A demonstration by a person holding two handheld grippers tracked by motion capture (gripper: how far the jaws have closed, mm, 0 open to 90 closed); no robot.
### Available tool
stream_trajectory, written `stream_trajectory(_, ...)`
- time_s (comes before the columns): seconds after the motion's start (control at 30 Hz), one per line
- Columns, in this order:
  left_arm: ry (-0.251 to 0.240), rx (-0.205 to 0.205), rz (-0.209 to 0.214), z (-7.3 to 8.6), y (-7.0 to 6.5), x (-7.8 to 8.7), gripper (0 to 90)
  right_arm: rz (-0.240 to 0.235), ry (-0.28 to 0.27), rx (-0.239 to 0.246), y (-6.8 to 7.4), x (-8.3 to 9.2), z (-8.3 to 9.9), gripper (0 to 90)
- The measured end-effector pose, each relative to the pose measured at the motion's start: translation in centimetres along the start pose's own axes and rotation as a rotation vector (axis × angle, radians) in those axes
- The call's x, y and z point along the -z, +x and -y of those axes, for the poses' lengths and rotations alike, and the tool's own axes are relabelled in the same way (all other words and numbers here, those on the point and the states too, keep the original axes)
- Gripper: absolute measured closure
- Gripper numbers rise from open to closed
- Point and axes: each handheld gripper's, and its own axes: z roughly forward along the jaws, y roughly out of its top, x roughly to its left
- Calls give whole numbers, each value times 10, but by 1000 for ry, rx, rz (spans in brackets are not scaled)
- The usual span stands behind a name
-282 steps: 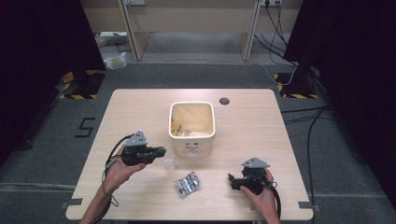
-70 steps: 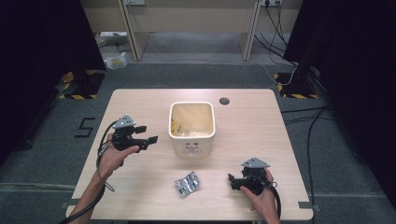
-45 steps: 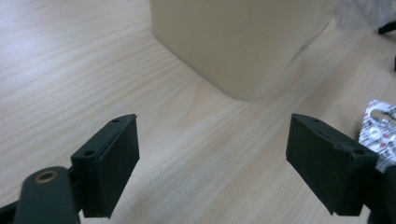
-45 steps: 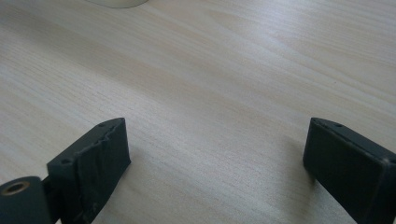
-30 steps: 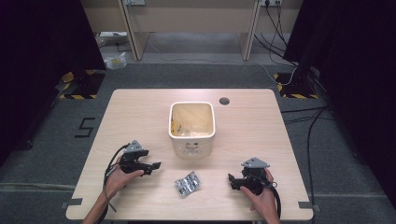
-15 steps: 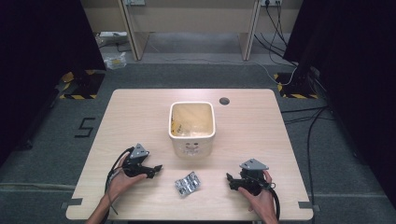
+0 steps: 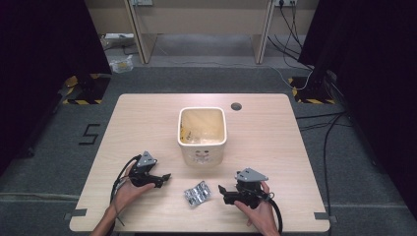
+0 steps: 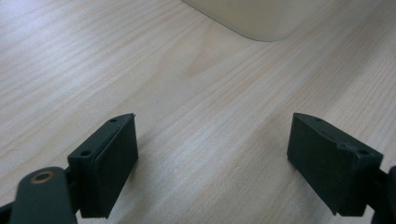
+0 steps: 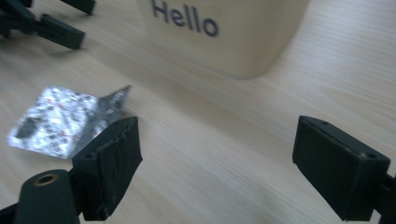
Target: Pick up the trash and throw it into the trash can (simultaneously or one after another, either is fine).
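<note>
A crumpled silver foil packet (image 7: pixel 198 193) lies flat on the wooden table (image 7: pixel 275 142) near the front edge, between my two grippers. My right gripper (image 7: pixel 221 191) sits just right of it and points left. Its jaws are open, have just closed a little, and hold nothing. In the right gripper view the foil packet (image 9: pixel 60 121) lies just beyond the left fingertip (image 9: pixel 114 158) of my right gripper (image 9: pixel 233 172). My left gripper (image 7: pixel 166 178) rests open and empty left of the packet. In the left gripper view, my left gripper (image 8: pixel 212 163) is over bare wood.
A cream bin (image 7: pixel 202 132) stands open at the table's middle, with scraps inside. In the right gripper view the bin (image 9: pixel 224 32) shows the word "Hello". A small round hole (image 7: pixel 236 106) sits in the table behind it. Cables trail off the front edge.
My right gripper has shifted left, closer to the foil packet. The left gripper, which came down from the table's left side earlier, has stayed put over the last second.
</note>
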Motion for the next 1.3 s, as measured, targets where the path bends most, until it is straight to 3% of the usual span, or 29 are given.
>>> stream_trajectory(0.17,0,0,0,0,0,0,150,-60,7,41,24,-14,-11,160)
stream_trajectory(0.43,0,-1,-1,0,0,0,150,-91,50,77,45,-41,-13,175)
stream_trajectory(0.67,0,-1,-1,0,0,0,151,-105,74,62,48,-53,-10,211)
stream_trajectory(0.83,0,-1,-1,0,0,0,151,-101,79,76,48,-55,-9,276)
stream_trajectory(1.07,0,-1,-2,0,0,0,152,-132,83,81,51,-57,-7,383)
stream_trajectory(1.2,0,-1,-2,0,0,0,152,-169,68,82,51,-55,-5,541)
stream_trajectory(1.3,0,-1,-2,0,0,0,152,-167,58,84,51,-54,-4,606)
